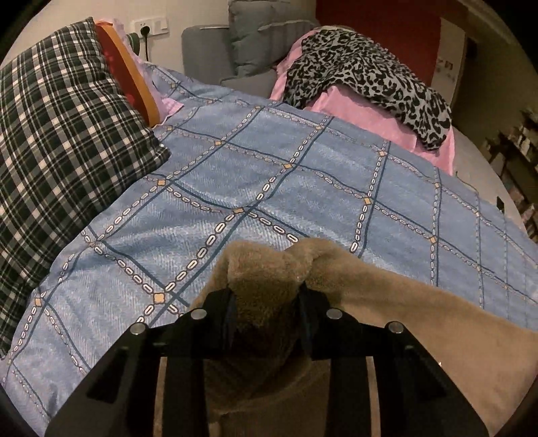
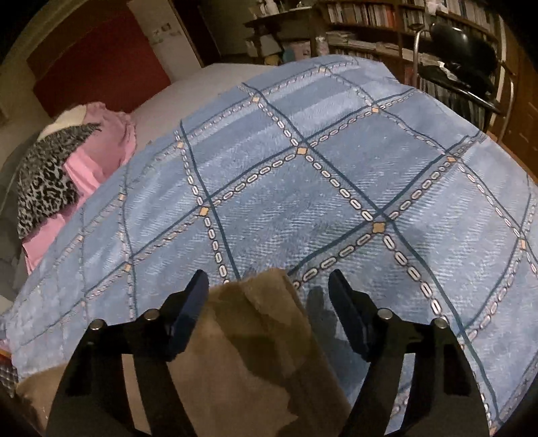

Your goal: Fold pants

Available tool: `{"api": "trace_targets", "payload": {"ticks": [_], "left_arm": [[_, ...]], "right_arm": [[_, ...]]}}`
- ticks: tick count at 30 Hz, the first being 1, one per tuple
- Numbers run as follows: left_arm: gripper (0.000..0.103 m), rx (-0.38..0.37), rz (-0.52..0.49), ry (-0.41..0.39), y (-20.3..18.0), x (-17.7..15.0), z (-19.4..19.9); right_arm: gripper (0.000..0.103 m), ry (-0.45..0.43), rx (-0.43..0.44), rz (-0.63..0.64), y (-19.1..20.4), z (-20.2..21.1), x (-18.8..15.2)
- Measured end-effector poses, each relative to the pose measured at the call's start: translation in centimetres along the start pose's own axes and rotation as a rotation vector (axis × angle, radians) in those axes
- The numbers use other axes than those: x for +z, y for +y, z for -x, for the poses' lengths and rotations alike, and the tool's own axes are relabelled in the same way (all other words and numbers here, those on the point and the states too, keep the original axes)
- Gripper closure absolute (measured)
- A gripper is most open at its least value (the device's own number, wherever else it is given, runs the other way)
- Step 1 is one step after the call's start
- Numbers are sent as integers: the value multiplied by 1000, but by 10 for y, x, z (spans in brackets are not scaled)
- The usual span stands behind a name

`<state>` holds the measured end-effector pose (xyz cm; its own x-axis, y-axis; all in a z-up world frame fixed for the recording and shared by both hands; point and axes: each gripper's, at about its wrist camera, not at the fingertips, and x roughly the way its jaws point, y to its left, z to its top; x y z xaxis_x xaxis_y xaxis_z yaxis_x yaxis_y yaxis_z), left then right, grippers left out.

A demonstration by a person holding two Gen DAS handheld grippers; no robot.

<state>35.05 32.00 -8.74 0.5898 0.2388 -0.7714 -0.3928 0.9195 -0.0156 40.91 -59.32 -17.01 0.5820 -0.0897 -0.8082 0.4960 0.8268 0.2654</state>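
The tan fleece pants (image 1: 420,322) lie on the blue patterned bedspread (image 1: 269,174) at the near edge. My left gripper (image 1: 265,292) is shut on a bunched fold of the pants, and the cloth bulges up between its fingers. In the right wrist view, the pants (image 2: 255,353) show as a folded end lying flat under my right gripper (image 2: 269,295). That gripper is open, its fingers astride the cloth's far corner. The bedspread (image 2: 302,188) spreads out beyond it.
A dark plaid pillow (image 1: 60,134) lies at left. A pink sheet (image 1: 363,111) with a leopard-print cloth (image 1: 363,74) lies at the far side, also in the right wrist view (image 2: 43,181). A grey armchair (image 1: 235,43) stands behind. Bookshelves (image 2: 370,27) and a chair (image 2: 464,67) stand past the bed.
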Motion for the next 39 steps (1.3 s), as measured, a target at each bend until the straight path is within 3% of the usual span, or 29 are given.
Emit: {"api": "trace_targets", "payload": {"ticks": [6, 8, 15, 25, 32, 39], "left_arm": [[72, -4, -2, -2, -2, 1, 8], [72, -4, -1, -9, -2, 2, 12], [72, -13, 17, -41, 7, -1, 31], [72, -100, 70, -108, 46, -11, 100], [72, -135, 102, -135, 91, -52, 156], [72, -163, 111, -144, 127, -105, 192]], "right_arm": [[75, 54, -25, 18, 6, -11, 0], [77, 32, -15, 11, 5, -1, -2], [79, -66, 17, 23, 2, 59, -9], [80, -172, 80, -14, -23, 166, -36], [80, -220, 102, -61, -61, 232, -90], [80, -278, 145, -67, -102, 298, -172]]}}
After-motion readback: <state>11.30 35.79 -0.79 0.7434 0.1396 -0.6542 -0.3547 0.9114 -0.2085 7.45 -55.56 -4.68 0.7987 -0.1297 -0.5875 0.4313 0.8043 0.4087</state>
